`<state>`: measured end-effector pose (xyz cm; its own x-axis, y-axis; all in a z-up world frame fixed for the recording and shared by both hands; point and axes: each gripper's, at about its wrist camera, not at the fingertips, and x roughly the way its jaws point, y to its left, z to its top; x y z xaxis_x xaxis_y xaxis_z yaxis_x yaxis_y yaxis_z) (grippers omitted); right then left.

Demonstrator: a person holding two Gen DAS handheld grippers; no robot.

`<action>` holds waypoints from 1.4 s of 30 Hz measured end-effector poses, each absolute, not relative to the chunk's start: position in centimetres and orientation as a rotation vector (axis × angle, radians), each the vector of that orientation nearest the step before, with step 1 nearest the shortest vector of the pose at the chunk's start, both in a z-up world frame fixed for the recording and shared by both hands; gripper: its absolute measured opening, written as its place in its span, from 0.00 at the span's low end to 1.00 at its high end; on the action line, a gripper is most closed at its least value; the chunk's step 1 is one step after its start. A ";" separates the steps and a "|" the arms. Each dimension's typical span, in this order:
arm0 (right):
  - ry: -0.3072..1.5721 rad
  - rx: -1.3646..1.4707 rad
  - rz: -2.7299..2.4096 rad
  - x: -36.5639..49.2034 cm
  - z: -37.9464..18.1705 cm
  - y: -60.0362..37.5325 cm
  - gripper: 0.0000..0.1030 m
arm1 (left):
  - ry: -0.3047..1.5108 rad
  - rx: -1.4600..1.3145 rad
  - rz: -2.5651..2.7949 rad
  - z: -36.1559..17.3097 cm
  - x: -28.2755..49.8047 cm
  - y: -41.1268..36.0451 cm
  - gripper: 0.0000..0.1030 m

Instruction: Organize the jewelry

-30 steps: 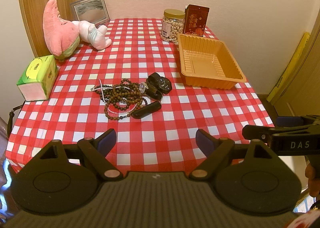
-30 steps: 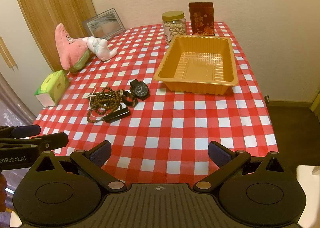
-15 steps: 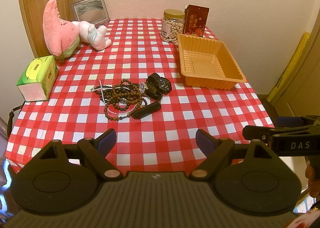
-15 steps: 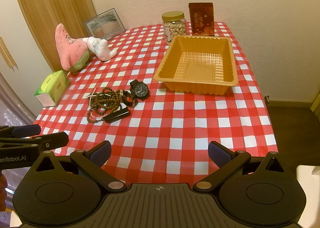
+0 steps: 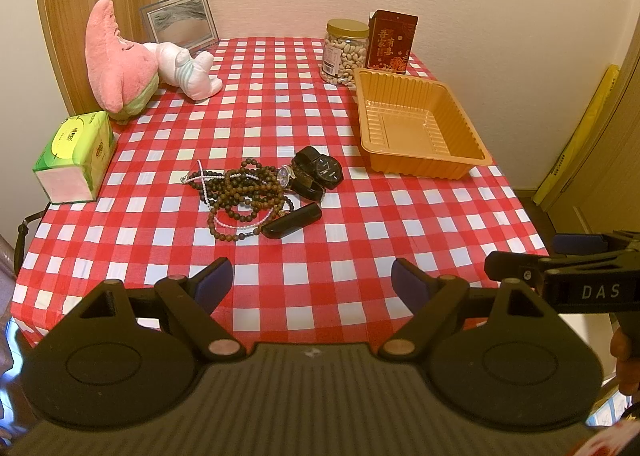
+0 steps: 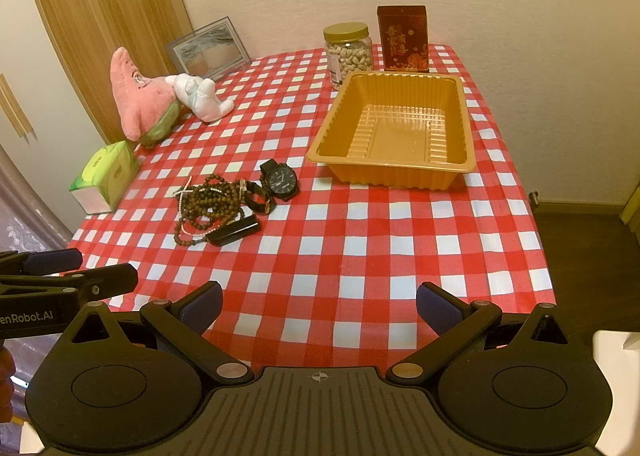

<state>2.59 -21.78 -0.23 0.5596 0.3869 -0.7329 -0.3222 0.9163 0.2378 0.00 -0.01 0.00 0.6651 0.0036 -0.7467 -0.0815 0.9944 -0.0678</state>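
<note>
A heap of jewelry lies mid-table on the red checked cloth: brown bead strands [image 5: 244,195] [image 6: 208,203], a black watch [image 5: 326,171] [image 6: 282,181], a small silver watch [image 5: 285,175] and a black bar-shaped piece [image 5: 294,220] [image 6: 234,232]. An empty orange tray [image 5: 404,167] [image 6: 384,171] stands to their right. My left gripper [image 5: 312,282] hovers open over the near edge, short of the heap. My right gripper [image 6: 318,304] is open too, over the near right part of the cloth. Each gripper shows at the edge of the other's view.
At the back stand a nut jar [image 5: 346,51], a dark red box [image 5: 392,41] and a picture frame [image 5: 180,21]. A pink plush toy [image 5: 120,59] and a green tissue pack [image 5: 74,157] occupy the left side. Walls close off the back and right.
</note>
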 end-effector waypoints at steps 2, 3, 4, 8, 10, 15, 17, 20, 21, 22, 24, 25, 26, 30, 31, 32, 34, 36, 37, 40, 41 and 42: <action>0.883 0.079 0.418 2.6 -0.2 -21.8 1.00 | 0.842 -0.098 0.048 0.0 0.0 0.0 0.83; 0.883 0.079 0.418 2.6 -0.2 -21.8 1.00 | 0.841 -0.098 0.048 0.0 0.0 0.0 0.83; 0.884 0.080 0.418 2.6 -0.2 -21.8 1.00 | 0.842 -0.098 0.048 0.0 0.0 0.0 0.83; 0.883 0.079 0.418 2.6 -0.2 -21.8 1.00 | 0.841 -0.098 0.048 0.0 0.0 0.0 0.83; 0.883 0.079 0.418 2.6 -0.2 -21.8 1.00 | 0.842 -0.098 0.048 0.0 0.0 0.0 0.83; 0.883 0.079 0.418 2.6 -0.1 -21.8 1.00 | 0.842 -0.099 0.048 0.0 0.0 0.0 0.83; 0.883 0.079 0.418 2.6 -0.1 -21.8 1.00 | 0.842 -0.099 0.048 0.0 0.0 0.0 0.83; 0.883 0.079 0.419 2.6 -0.1 -21.8 1.00 | 0.841 -0.098 0.048 0.0 0.0 0.0 0.83; 0.883 0.079 0.419 2.6 -0.1 -21.8 1.00 | 0.842 -0.098 0.048 0.0 0.0 0.0 0.83; 0.883 0.079 0.419 2.6 -0.1 -21.8 1.00 | 0.842 -0.099 0.048 0.0 0.0 0.0 0.83; 0.883 0.079 0.419 2.6 -0.1 -21.7 1.00 | 0.841 -0.099 0.048 0.0 0.0 0.0 0.83; 0.883 0.080 0.419 2.6 -0.1 -21.7 1.00 | 0.841 -0.099 0.048 0.0 0.0 0.0 0.83; 0.883 0.080 0.419 2.6 -0.1 -21.7 1.00 | 0.842 -0.099 0.048 0.0 0.0 0.0 0.83; 0.883 0.079 0.419 2.6 -0.2 -21.7 1.00 | 0.842 -0.099 0.048 0.0 0.0 0.0 0.83; 0.883 0.079 0.419 2.7 -0.2 -21.6 1.00 | 0.842 -0.099 0.048 0.0 0.0 0.0 0.83; 0.883 0.079 0.419 2.7 -0.3 -21.6 1.00 | 0.843 -0.100 0.048 0.0 0.0 0.0 0.83; 0.885 0.079 0.418 2.7 -0.3 -21.6 1.00 | 0.846 -0.101 0.050 0.0 0.0 0.0 0.83; 0.893 0.083 0.414 2.8 -0.5 -21.9 1.00 | 0.850 -0.106 0.049 -0.1 0.1 0.1 0.83; 0.895 0.087 0.412 2.6 -0.7 -22.1 1.00 | 0.850 -0.107 0.050 -0.2 0.1 0.2 0.83; 0.893 0.099 0.406 3.1 -1.0 -22.2 1.00 | 0.853 -0.110 0.059 -0.7 1.1 0.7 0.83; 0.884 0.105 0.394 3.3 -1.2 -22.6 1.00 | 0.853 -0.110 0.067 -0.8 1.3 0.9 0.83; 0.878 0.109 0.386 3.9 -1.4 -23.0 0.99 | 0.853 -0.110 0.075 -1.0 1.5 1.0 0.83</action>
<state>3.95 -23.00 -1.44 0.5745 0.3735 -0.7284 -0.2849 0.9254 0.2499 1.50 1.04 -0.98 0.6558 0.0219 -0.7547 -0.1099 0.9917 -0.0667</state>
